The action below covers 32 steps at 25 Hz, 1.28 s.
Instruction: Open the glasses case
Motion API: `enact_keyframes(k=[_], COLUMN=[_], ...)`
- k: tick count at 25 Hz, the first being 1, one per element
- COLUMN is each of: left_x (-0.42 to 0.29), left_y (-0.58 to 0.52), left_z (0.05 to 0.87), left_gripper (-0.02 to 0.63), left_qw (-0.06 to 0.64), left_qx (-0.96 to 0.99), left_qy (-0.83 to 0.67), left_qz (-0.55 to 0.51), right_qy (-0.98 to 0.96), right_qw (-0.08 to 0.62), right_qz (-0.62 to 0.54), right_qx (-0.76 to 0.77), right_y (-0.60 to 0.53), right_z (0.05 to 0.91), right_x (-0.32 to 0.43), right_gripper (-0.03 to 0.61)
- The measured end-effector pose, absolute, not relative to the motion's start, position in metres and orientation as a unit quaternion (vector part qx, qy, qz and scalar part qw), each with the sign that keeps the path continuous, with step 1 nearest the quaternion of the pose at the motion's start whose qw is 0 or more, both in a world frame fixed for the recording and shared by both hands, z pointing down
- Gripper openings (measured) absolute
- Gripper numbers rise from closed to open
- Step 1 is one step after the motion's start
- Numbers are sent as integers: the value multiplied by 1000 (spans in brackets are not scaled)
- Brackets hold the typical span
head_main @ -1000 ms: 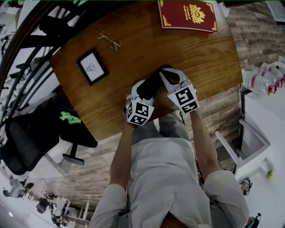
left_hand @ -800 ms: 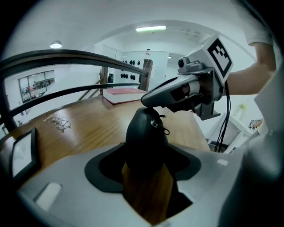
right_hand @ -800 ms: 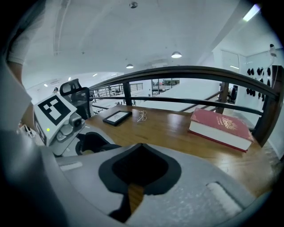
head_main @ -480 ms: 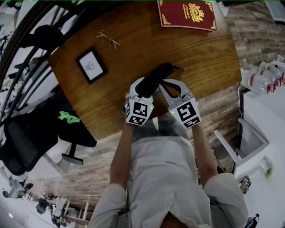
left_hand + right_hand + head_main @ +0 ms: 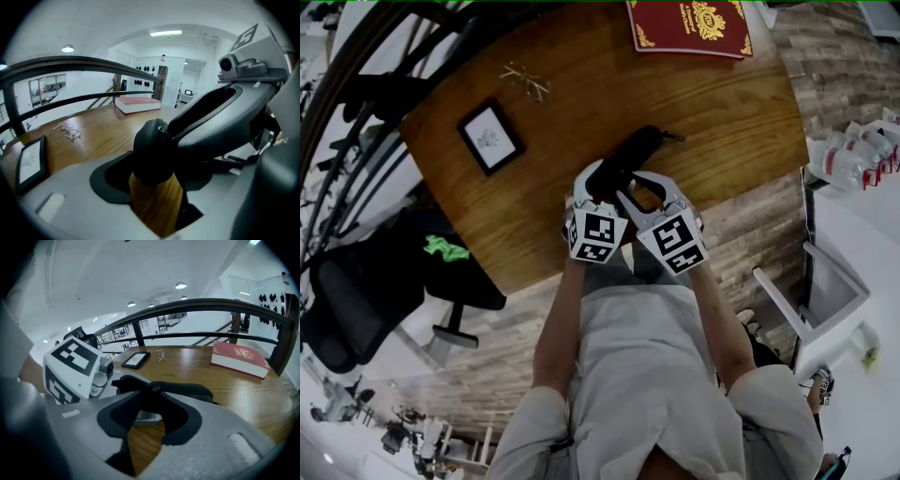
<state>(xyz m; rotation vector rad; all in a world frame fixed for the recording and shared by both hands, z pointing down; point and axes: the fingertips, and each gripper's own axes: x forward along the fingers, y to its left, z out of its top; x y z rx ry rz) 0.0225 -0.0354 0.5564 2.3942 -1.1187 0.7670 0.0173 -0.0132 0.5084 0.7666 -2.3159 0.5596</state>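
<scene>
Black zipped oval glasses case (image 5: 630,150) is lying diagonally on the brown wooden table (image 5: 722,103), toward its near edge. Left gripper (image 5: 602,178) is clamping the case's near end, with its pads pressing on both sides. Right gripper (image 5: 645,186) jaws have just been opening and are standing wide apart, gripping nothing. The case is sitting just past its tips. Red gold-printed hardcover book (image 5: 689,26) is lying at the far edge.
</scene>
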Motion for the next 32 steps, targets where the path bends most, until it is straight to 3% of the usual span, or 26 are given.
enact_keyframes(k=[2, 8, 32], left_x=[23, 21, 20], left_y=[-35, -33, -24], left_z=[557, 558, 556], left_gripper=[290, 287, 285], left_qw=[196, 207, 201], left_qx=[850, 846, 857], left_qy=[-402, -408, -395], left_qz=[277, 273, 264], right_qy=[-870, -866, -868], right_qw=[326, 342, 312], right_qz=[212, 191, 253], right_qx=[304, 310, 290], right_y=[-14, -14, -13], right_z=[513, 513, 508], right_x=[18, 18, 26], right_gripper=[132, 29, 11])
